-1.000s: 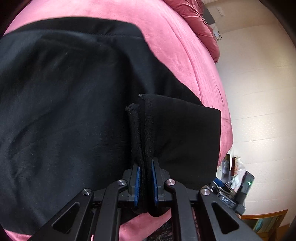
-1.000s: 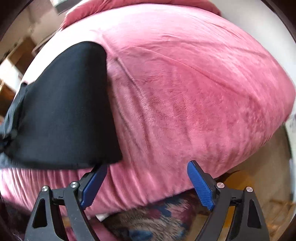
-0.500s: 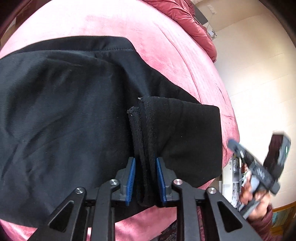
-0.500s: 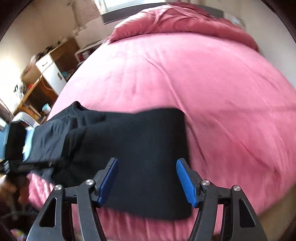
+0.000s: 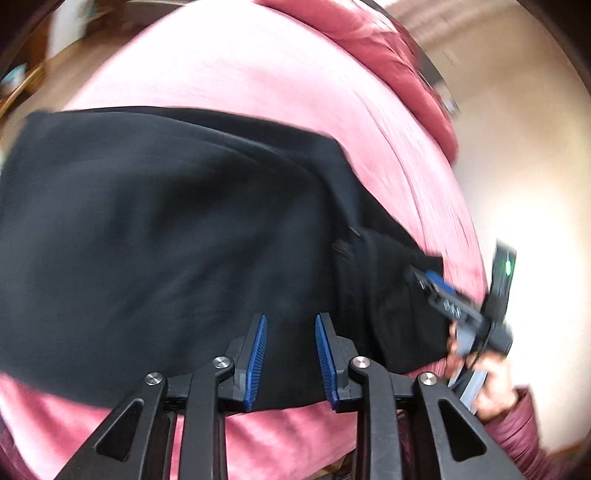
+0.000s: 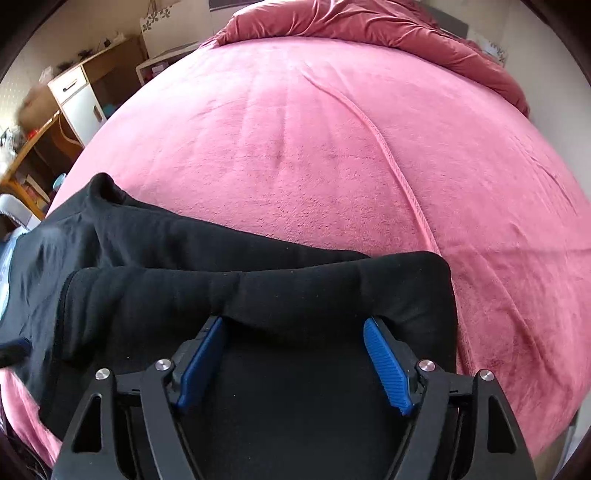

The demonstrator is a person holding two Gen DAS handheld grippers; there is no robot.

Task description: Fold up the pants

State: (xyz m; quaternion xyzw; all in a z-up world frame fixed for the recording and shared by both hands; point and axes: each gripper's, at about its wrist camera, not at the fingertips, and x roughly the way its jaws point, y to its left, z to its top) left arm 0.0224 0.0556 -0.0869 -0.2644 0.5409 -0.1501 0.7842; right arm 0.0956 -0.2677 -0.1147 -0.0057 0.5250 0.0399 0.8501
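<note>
Black pants [image 5: 166, 236] lie folded on a pink bed, near its front edge; they also show in the right wrist view [image 6: 258, 295]. My left gripper [image 5: 290, 354] is open and empty, just above the pants' near edge. My right gripper [image 6: 291, 354] is open over the pants' right end, with a raised fold of cloth just ahead of its blue pads. The right gripper also shows in the left wrist view [image 5: 439, 288], at the pants' right end, held by a hand.
The pink velvet bed cover [image 6: 332, 147] fills most of both views, with a darker red duvet [image 6: 369, 22] bunched at the far end. Wooden and white furniture [image 6: 74, 96] stands to the left of the bed. A pale wall [image 5: 535, 166] is on the right.
My left gripper has opened and let go of the bunched pants edge, then drawn back. My right gripper has swung in from the bare bed onto the pants' right end.
</note>
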